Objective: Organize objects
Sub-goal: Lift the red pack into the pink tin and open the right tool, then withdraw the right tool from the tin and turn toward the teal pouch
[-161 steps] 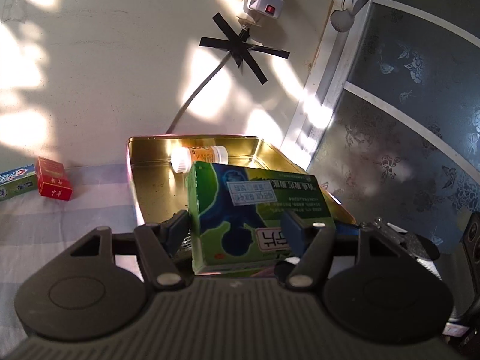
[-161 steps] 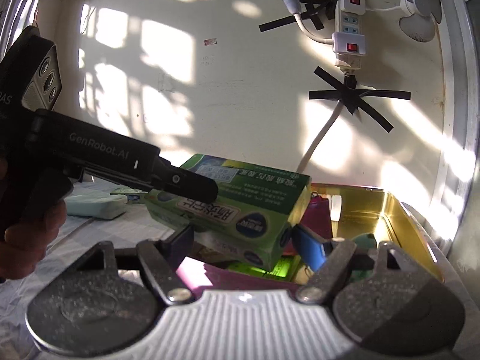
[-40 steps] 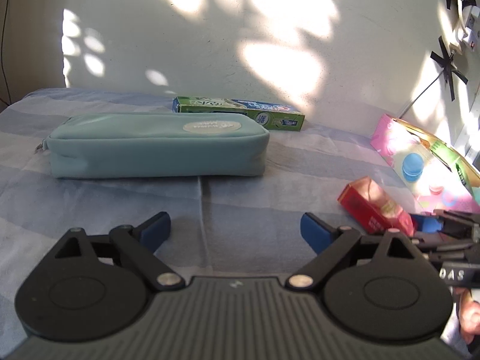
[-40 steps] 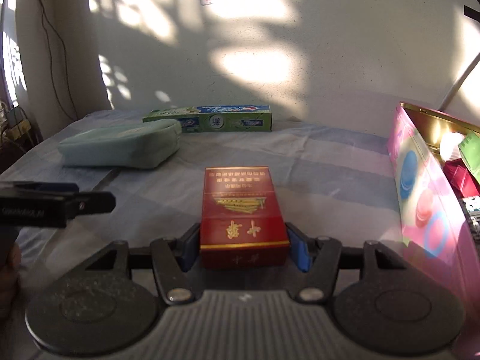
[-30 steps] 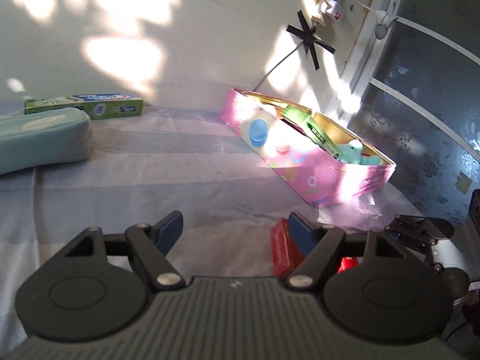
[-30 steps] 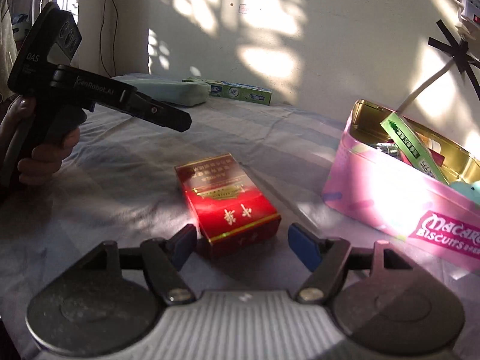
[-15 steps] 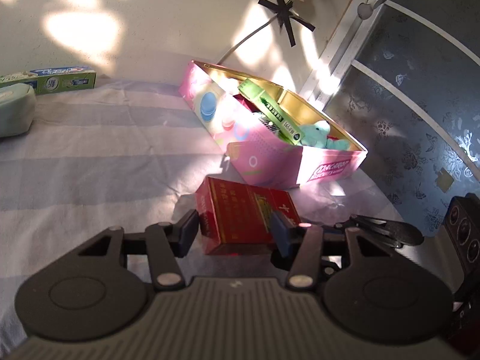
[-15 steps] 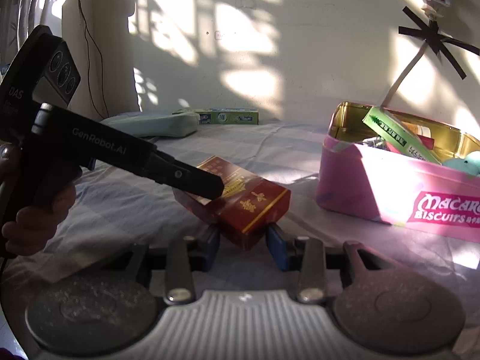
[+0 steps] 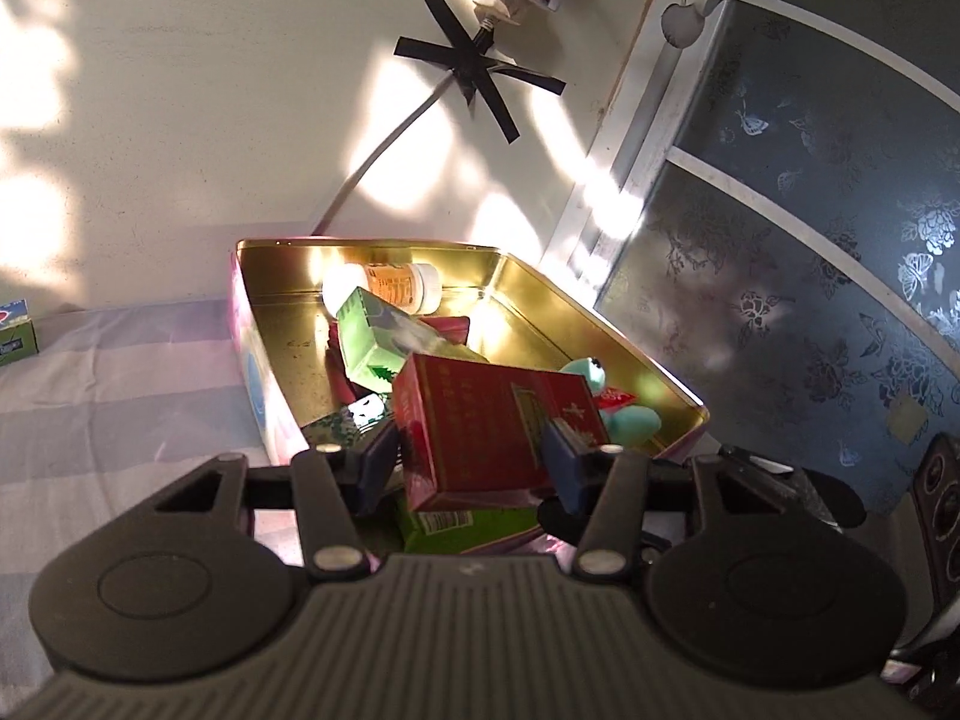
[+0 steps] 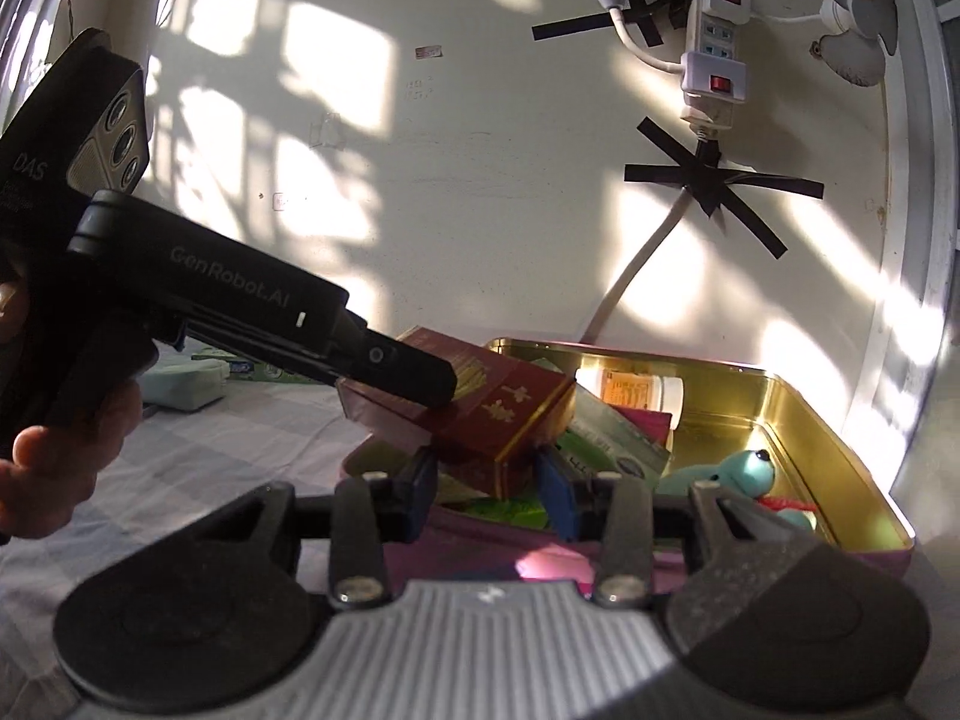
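Note:
A red cigarette box (image 9: 492, 432) is held by both grippers above the near end of the pink tin with a gold inside (image 9: 540, 324). My left gripper (image 9: 471, 456) is shut on its sides. My right gripper (image 10: 489, 483) is shut on its lower corner (image 10: 510, 420). The tin (image 10: 798, 414) holds a green box (image 9: 384, 342), a white pill bottle (image 9: 390, 285) and a teal plush toy (image 10: 720, 471).
A toothpaste box end (image 9: 15, 333) and a pale green pouch (image 10: 183, 381) lie on the striped cloth to the left. A wall with a taped cable (image 9: 384, 162) stands behind the tin; a dark patterned panel (image 9: 810, 300) is on the right.
Both grippers have lifted the red box off the cloth and carried it over the tin. Earlier, the green box was set in the tin.

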